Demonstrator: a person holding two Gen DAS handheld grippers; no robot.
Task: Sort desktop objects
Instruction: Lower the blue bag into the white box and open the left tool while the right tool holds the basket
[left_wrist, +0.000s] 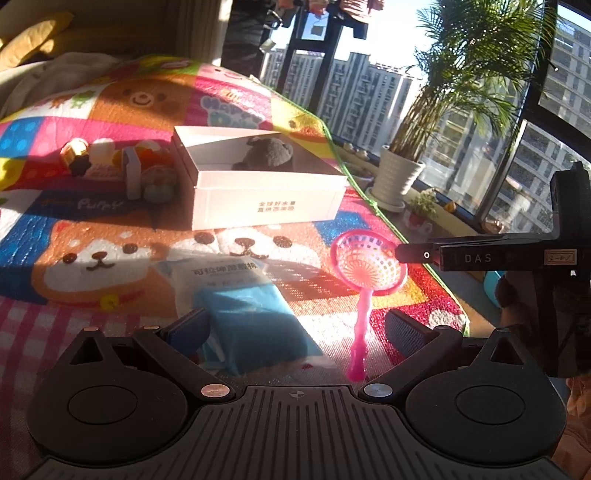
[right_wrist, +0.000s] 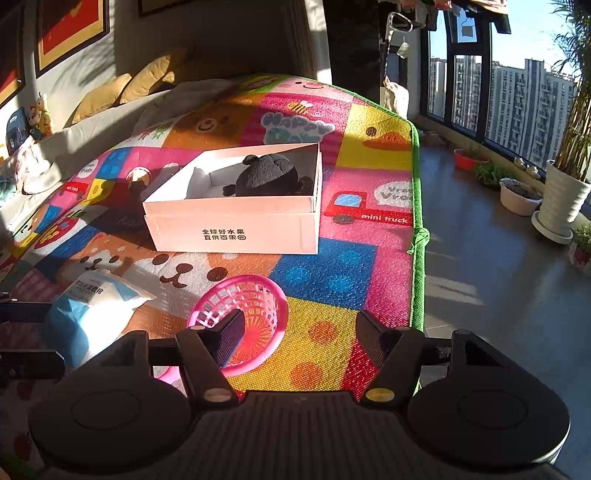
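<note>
A pink plastic strainer (left_wrist: 369, 260) lies on the colourful mat, its handle pointing toward my left gripper (left_wrist: 295, 317), which is open and low over the mat. Between the left fingers lie the handle's end and a blue and white packet (left_wrist: 243, 317). In the right wrist view the strainer's bowl (right_wrist: 255, 301) sits under my right gripper (right_wrist: 300, 317). One finger (right_wrist: 231, 332) reaches into the bowl and the other stands well clear of the rim, so nothing is gripped. From the side, the right gripper (left_wrist: 404, 254) touches the strainer's rim. A white box (right_wrist: 236, 229) holds a dark plush toy (right_wrist: 269, 177).
Several small toys (left_wrist: 122, 162) cluster left of the box (left_wrist: 266, 206). The mat's green edge (right_wrist: 419, 221) drops to the floor on the right, where potted plants (right_wrist: 565, 195) line the window. Cushions (right_wrist: 122, 88) and a rumpled cloth lie at the far left.
</note>
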